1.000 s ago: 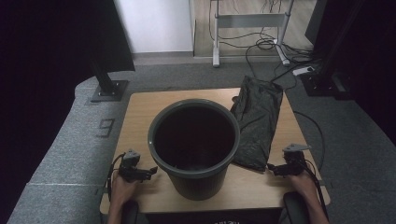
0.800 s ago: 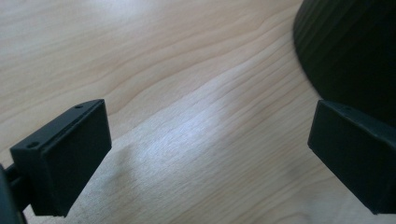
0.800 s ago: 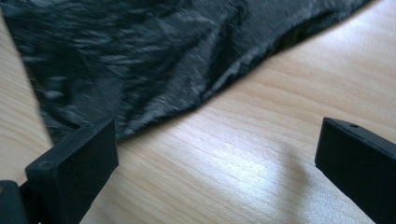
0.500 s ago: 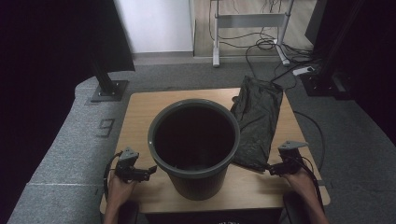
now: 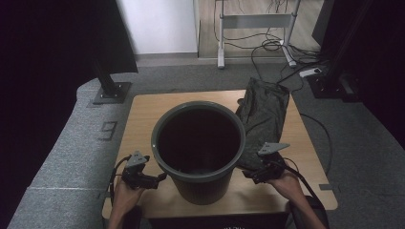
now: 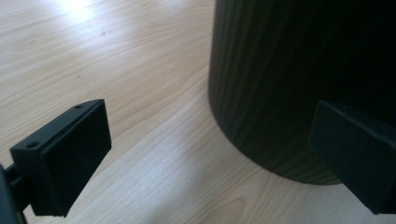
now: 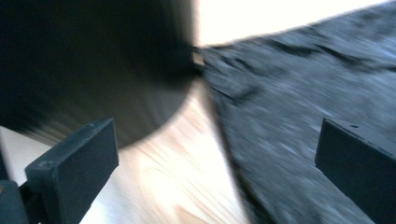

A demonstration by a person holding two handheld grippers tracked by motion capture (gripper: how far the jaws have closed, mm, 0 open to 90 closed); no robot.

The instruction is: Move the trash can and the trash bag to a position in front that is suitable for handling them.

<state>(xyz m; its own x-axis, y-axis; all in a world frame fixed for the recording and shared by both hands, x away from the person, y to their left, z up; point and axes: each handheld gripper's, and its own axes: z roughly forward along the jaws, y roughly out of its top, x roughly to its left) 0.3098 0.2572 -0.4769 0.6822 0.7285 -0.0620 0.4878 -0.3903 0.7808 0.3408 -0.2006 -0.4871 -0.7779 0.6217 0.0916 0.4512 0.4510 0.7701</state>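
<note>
Dark bin [image 5: 198, 143] mid-desk [image 5: 143, 109] between both released grippers, left gripper [image 5: 160, 177], right gripper [image 5: 249, 174]; black bag [image 5: 262, 114] lies beside bin, near right gripper.

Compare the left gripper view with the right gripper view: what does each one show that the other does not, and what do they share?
In the left gripper view, the left gripper stands open beside the ribbed outer wall of the dark bucket, and the picture is sharp. In the right gripper view, the right gripper stands open toward the crumpled dark bag lying flat, and the picture is blurred. Both views share the bucket and the light wooden table; both grippers hold nothing.
</note>
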